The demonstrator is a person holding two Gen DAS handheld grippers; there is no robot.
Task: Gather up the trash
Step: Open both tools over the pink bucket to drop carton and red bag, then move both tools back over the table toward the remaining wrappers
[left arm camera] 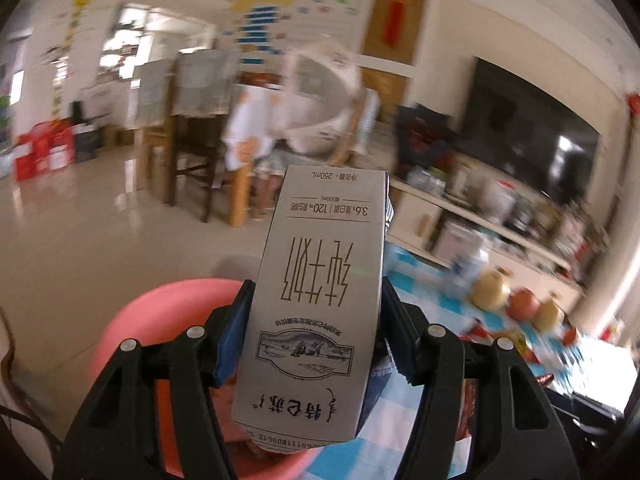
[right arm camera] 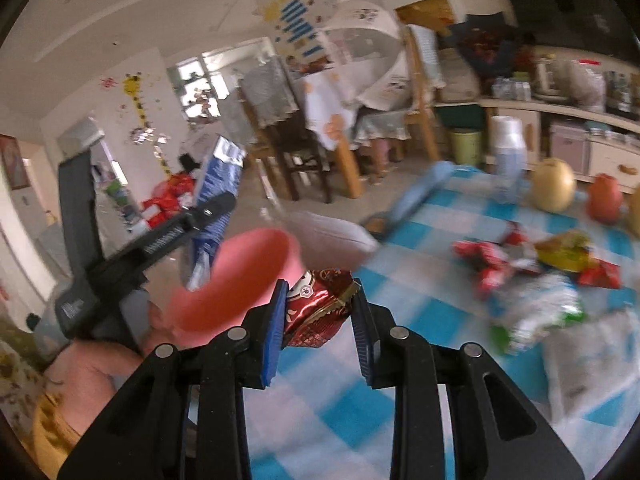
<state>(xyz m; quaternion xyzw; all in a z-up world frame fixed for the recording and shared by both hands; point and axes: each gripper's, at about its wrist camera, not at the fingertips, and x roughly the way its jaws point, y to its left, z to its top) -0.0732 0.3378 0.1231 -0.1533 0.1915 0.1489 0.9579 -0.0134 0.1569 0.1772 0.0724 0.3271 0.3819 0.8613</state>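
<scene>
Blue-and-white checked cloth covers the tabletop [right arm camera: 420,264]; at its left edge sits a pink bin [right arm camera: 236,280]; above the bin the left gripper [left arm camera: 316,320] is clamped on a grey 250 mL milk carton [left arm camera: 316,280], held upside down; beside it the right gripper [right arm camera: 320,320] pinches a red foil wrapper [right arm camera: 320,304]; further right lie loose wrappers [right arm camera: 536,268], then pears and an apple [right arm camera: 606,198].
</scene>
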